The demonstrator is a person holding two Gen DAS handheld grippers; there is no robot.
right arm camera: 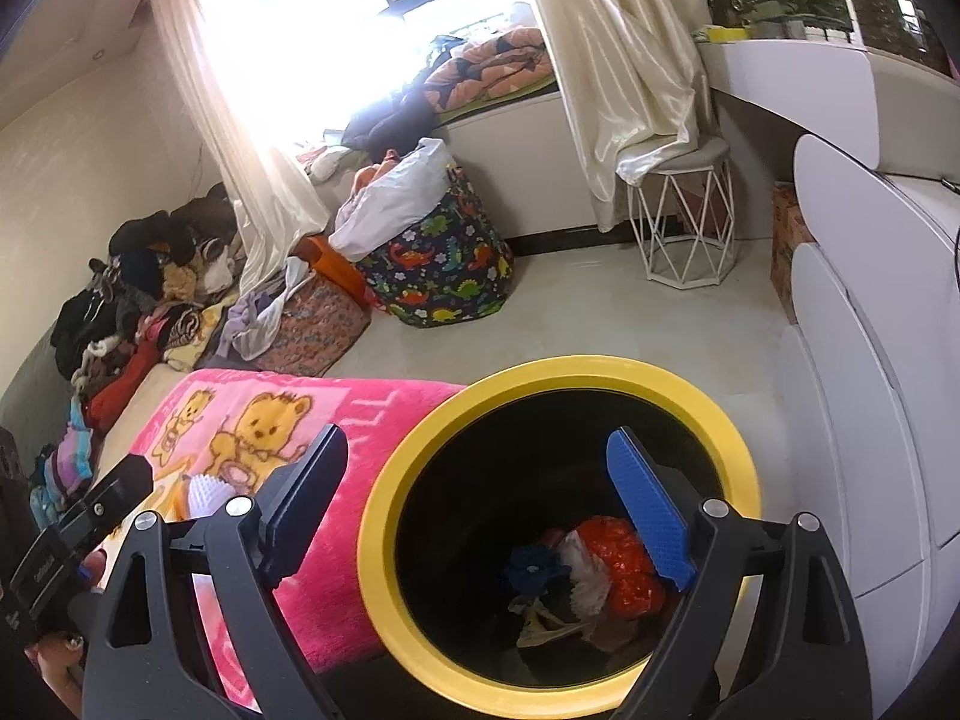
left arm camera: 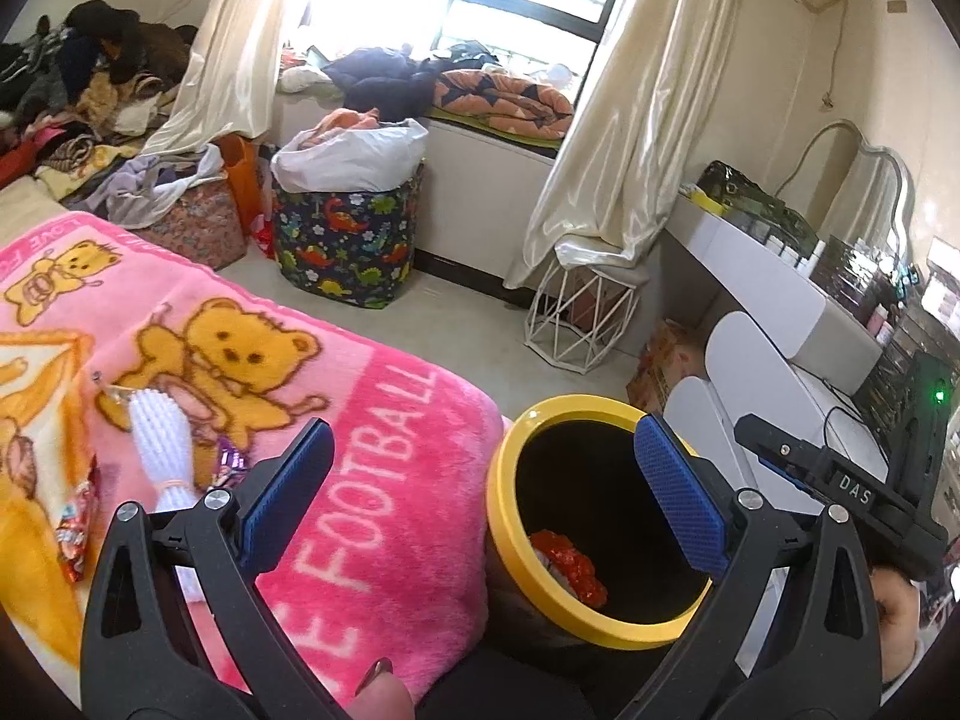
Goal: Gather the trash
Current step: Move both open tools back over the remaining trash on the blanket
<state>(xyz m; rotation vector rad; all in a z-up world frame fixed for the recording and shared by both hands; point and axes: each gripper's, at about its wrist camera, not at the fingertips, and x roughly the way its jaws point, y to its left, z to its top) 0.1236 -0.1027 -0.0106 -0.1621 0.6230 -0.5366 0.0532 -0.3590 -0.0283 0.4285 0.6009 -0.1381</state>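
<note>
A black trash bin with a yellow rim point(left arm camera: 510, 480) point(right arm camera: 384, 510) stands beside the bed. Inside lie red crumpled wrappers point(left arm camera: 570, 564) point(right arm camera: 624, 564) and other trash point(right arm camera: 540, 570). My left gripper point(left arm camera: 480, 492) is open and empty, held above the bed edge and the bin. My right gripper point(right arm camera: 480, 504) is open and empty, right over the bin mouth. On the pink bear blanket point(left arm camera: 360, 480) lie a snack wrapper point(left arm camera: 75, 534), a small purple wrapper point(left arm camera: 231, 459) and a white brush point(left arm camera: 162, 438) point(right arm camera: 207, 489).
A dinosaur-print laundry basket point(left arm camera: 345, 240) point(right arm camera: 444, 276) and a white wire stool point(left arm camera: 576, 318) point(right arm camera: 684, 228) stand on the floor. White drawers point(right arm camera: 852, 420) sit right of the bin. Clothes are piled at the left point(left arm camera: 72, 78).
</note>
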